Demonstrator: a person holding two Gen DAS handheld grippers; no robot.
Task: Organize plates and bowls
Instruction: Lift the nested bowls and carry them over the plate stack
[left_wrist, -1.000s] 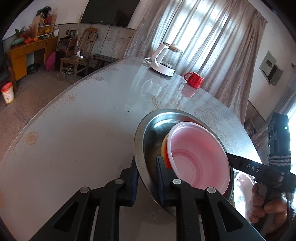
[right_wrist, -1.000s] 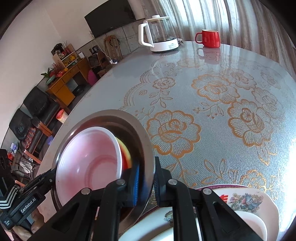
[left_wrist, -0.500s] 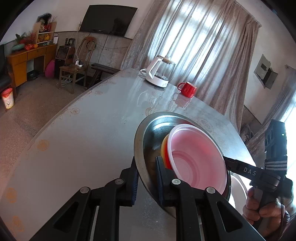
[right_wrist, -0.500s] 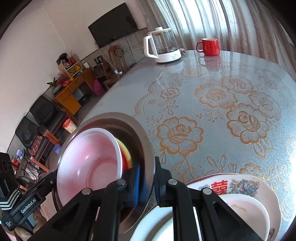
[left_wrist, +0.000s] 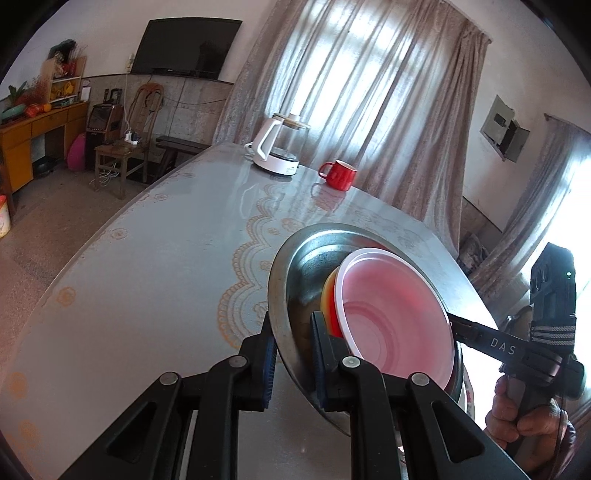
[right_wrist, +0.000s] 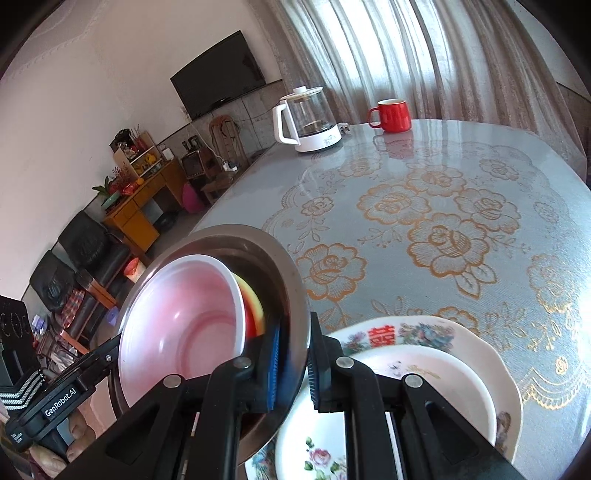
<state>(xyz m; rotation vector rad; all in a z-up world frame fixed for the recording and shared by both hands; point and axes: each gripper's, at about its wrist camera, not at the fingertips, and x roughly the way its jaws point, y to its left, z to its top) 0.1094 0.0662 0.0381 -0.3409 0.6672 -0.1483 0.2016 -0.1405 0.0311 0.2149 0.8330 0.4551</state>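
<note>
Your left gripper (left_wrist: 291, 354) has its fingers closed on the rim of the steel bowl (left_wrist: 306, 266), and your right gripper (right_wrist: 291, 363) pinches the opposite rim of the same bowl (right_wrist: 236, 240), so you hold it between both, raised above the bench (right_wrist: 443, 206). Inside it nests a white bowl with a pink interior (left_wrist: 395, 317) over a yellow-and-red one (left_wrist: 328, 302). Below your right gripper, two floral plates (right_wrist: 454, 354) sit stacked on the bench. A kettle (right_wrist: 306, 118) and red mug (right_wrist: 391, 115) stand at the far end.
</note>
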